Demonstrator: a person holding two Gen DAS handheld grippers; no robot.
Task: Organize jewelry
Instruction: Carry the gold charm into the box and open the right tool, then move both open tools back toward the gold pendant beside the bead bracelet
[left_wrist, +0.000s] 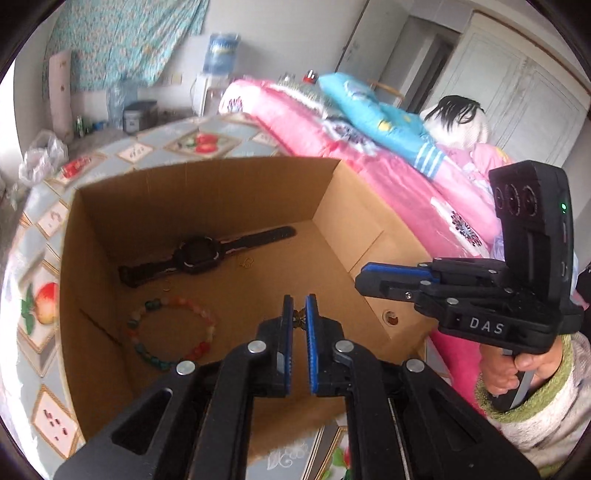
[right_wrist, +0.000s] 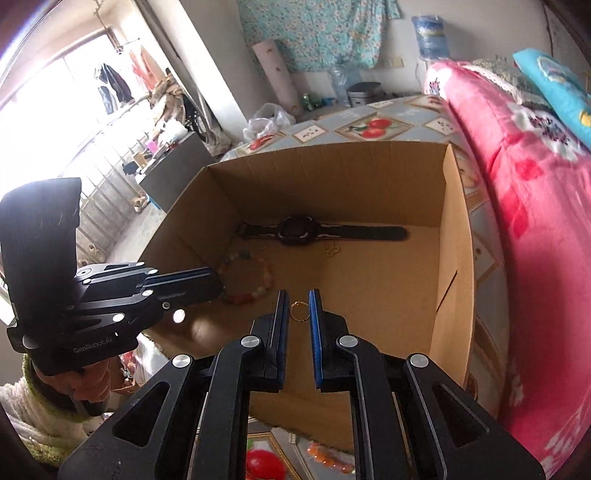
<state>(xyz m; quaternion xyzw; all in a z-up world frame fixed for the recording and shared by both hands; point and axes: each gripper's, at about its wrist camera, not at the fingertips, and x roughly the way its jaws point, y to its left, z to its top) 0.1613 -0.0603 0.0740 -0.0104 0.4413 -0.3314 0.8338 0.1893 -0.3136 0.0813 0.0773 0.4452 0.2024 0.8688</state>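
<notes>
Box: cardboard box (left_wrist: 207, 192) sitting open on the table (left_wrist: 40, 221), collecting the jewelry.
Inside: watch (left_wrist: 199, 254) and bead bracelet (left_wrist: 173, 332) lying on the box floor.
Left gripper (left_wrist: 299, 314): fingers nearly closed, pinching a small trinket (left_wrist: 298, 318) over the box.
Right gripper (right_wrist: 299, 310): fingers slightly apart, gold ring (right_wrist: 300, 311) sitting between them; grip unclear.
Writing: "DAS" and "GenRobot.AI" showing on the grippers.

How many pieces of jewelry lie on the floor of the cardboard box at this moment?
3 clear ones: a watch at the back, a bead bracelet at the left, a small gold piece by the watch. Maybe another tiny ring; the grippers could hide more.
</notes>
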